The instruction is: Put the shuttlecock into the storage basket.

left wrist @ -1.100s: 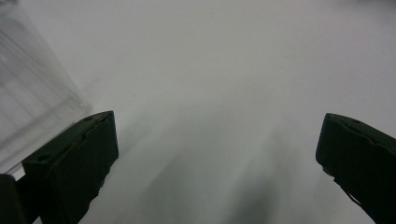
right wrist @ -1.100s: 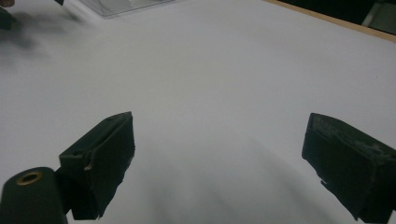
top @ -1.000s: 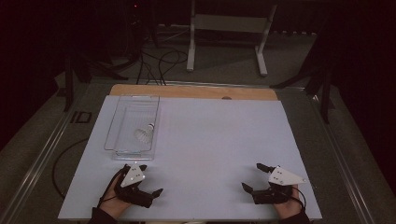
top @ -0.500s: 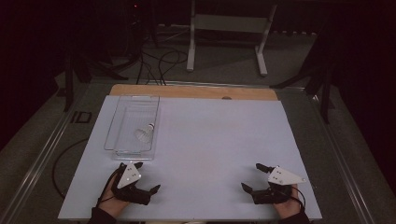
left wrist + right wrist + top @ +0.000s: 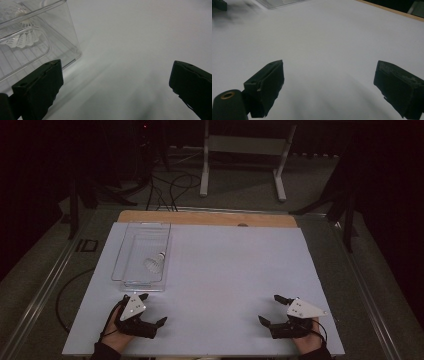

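The clear plastic rectangular bin [image 5: 142, 254] stands on the white flat surface [image 5: 225, 270], toward its left side and far half, its long sides running from front to back. Inside the bin, near its right wall and about midway along, lies the white feathered shuttlecock [image 5: 155, 263]. Just in front of the bin's near end sits the left gripper [image 5: 152, 310], close to the surface's front edge; in the left gripper view the bin's corner [image 5: 72, 53] lies just past one of its jaws. Well to the right of the bin, also near the front edge, sits the right gripper [image 5: 270, 310].
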Action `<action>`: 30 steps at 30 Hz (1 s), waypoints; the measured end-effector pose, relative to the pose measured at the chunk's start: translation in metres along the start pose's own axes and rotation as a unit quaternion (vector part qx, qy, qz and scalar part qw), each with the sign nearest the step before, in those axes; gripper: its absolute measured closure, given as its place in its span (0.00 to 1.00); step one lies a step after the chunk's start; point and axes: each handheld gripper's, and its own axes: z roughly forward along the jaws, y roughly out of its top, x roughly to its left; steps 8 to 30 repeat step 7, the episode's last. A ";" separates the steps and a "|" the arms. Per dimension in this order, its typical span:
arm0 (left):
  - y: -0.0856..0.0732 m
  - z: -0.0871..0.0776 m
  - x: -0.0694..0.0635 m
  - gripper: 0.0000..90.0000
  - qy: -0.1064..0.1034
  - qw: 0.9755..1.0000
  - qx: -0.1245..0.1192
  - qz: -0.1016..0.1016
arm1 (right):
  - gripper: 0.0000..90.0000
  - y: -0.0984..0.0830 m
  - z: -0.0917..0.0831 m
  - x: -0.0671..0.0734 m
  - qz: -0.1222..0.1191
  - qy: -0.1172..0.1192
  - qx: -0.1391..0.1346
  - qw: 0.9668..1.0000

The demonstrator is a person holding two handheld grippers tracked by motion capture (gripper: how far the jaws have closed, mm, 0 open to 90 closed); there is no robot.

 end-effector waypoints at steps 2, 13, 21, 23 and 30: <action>0.000 0.000 0.000 0.00 0.004 1.000 -0.004 0.001 | 0.10 0.000 0.000 0.000 0.001 0.000 0.000 1.000; 0.000 -0.001 0.000 0.00 0.010 1.000 -0.008 0.001 | 0.10 0.000 0.001 0.001 0.000 0.001 0.001 1.000; 0.000 -0.001 0.000 0.00 0.010 1.000 -0.008 0.001 | 0.10 0.000 0.001 0.001 0.000 0.001 0.001 1.000; 0.000 -0.001 0.000 0.00 0.010 1.000 -0.008 0.001 | 0.10 0.000 0.001 0.001 0.000 0.001 0.001 1.000; 0.000 -0.001 0.000 0.00 0.010 1.000 -0.008 0.001 | 0.10 0.000 0.001 0.001 0.000 0.001 0.001 1.000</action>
